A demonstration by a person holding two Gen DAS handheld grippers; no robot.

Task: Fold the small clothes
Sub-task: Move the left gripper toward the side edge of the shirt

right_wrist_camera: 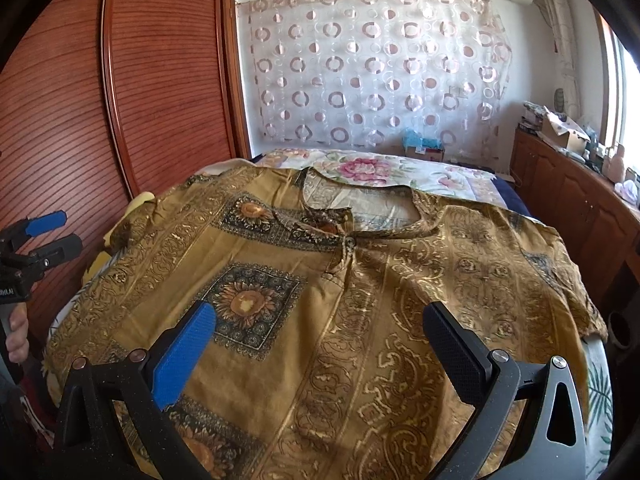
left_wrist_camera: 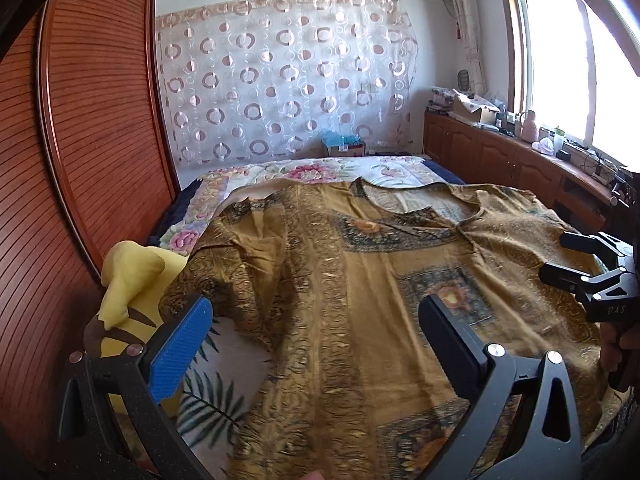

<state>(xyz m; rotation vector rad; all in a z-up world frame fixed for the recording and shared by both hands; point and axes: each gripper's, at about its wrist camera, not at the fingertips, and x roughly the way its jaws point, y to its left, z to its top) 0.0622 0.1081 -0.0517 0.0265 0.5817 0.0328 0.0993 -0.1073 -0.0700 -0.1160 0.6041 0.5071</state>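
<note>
A mustard-brown patterned shirt (left_wrist_camera: 360, 272) lies spread flat, front up, on the bed, collar toward the far wall; it also shows in the right wrist view (right_wrist_camera: 340, 288). My left gripper (left_wrist_camera: 316, 324) is open and empty, hovering over the shirt's left half near its left sleeve; it shows at the left edge of the right wrist view (right_wrist_camera: 52, 232). My right gripper (right_wrist_camera: 320, 332) is open and empty above the shirt's lower middle; it shows at the right edge of the left wrist view (left_wrist_camera: 560, 256).
A yellow cloth (left_wrist_camera: 132, 280) lies at the bed's left edge beside the wooden wardrobe (left_wrist_camera: 80, 140). The floral bedsheet (right_wrist_camera: 380, 172) extends beyond the collar. A cluttered wooden cabinet (left_wrist_camera: 520, 160) runs along the right under the window. A cardboard box (right_wrist_camera: 424, 150) sits by the curtain.
</note>
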